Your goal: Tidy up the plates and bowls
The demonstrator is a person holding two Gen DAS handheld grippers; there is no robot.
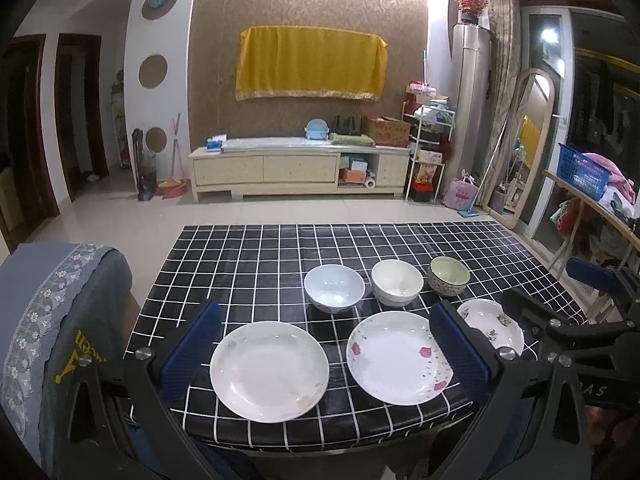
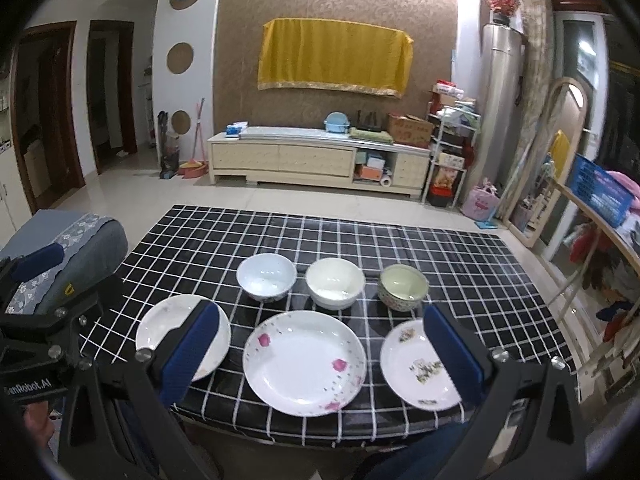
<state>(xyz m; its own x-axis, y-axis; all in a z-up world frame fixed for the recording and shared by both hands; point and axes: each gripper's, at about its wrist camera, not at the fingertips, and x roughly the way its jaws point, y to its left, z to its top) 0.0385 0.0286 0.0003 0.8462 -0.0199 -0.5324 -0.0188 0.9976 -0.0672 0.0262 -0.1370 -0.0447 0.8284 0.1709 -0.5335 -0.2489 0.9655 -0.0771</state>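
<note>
Three plates lie in a row along the front of the black checked table [image 1: 240, 264]: a plain white plate [image 1: 270, 372] [image 2: 168, 328], a pink-flowered plate [image 1: 398, 358] [image 2: 304, 362] and a smaller patterned plate [image 1: 492, 326] [image 2: 416, 368]. Behind them stand a bluish-white bowl [image 1: 334, 288] [image 2: 266, 276], a white bowl [image 1: 397, 282] [image 2: 335, 282] and a green-rimmed patterned bowl [image 1: 449, 276] [image 2: 403, 286]. My left gripper [image 1: 324, 312] [image 2: 68, 276] hovers open over the front left. My right gripper [image 2: 322, 314] [image 1: 552, 292] hovers open over the front right. Neither holds anything.
A chair with a grey-blue lace cover [image 1: 60, 320] stands at the table's left side. To the right a wooden shelf carries a blue basket [image 1: 580, 168]. The far half of the checked cloth [image 2: 360, 240] is bare. A TV cabinet [image 1: 300, 168] lines the far wall.
</note>
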